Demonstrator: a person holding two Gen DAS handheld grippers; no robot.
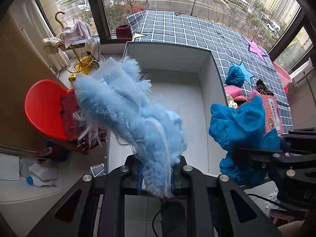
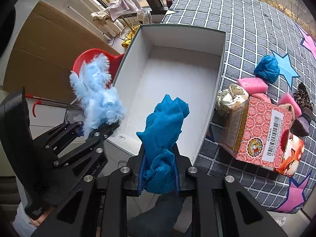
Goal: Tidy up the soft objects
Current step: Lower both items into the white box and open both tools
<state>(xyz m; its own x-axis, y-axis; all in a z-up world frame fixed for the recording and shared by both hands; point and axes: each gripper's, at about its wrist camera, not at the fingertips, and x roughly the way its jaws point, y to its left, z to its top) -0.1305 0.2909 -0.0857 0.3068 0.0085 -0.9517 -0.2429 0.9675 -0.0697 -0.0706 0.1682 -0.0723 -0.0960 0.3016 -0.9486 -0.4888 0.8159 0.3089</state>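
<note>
My left gripper (image 1: 157,174) is shut on a fluffy light-blue cloth (image 1: 128,106), which hangs over the near left corner of an open white box (image 1: 215,73). From the right wrist view the same left gripper (image 2: 98,128) and fluffy cloth (image 2: 96,94) sit just left of the box (image 2: 221,63). My right gripper (image 2: 159,169) is shut on a bright blue textured cloth (image 2: 165,122) above the box's near edge; that cloth (image 1: 241,122) shows right of the box in the left wrist view. Nothing lies in the box.
On the checked mat (image 2: 246,19) right of the box lie a pink patterned carton (image 2: 260,136), pink sponges (image 2: 250,83), a second blue cloth (image 2: 266,69), a dotted cream cloth (image 2: 231,96) and dark socks (image 2: 304,102). A red chair (image 1: 43,108) and gold rack (image 1: 79,59) stand left.
</note>
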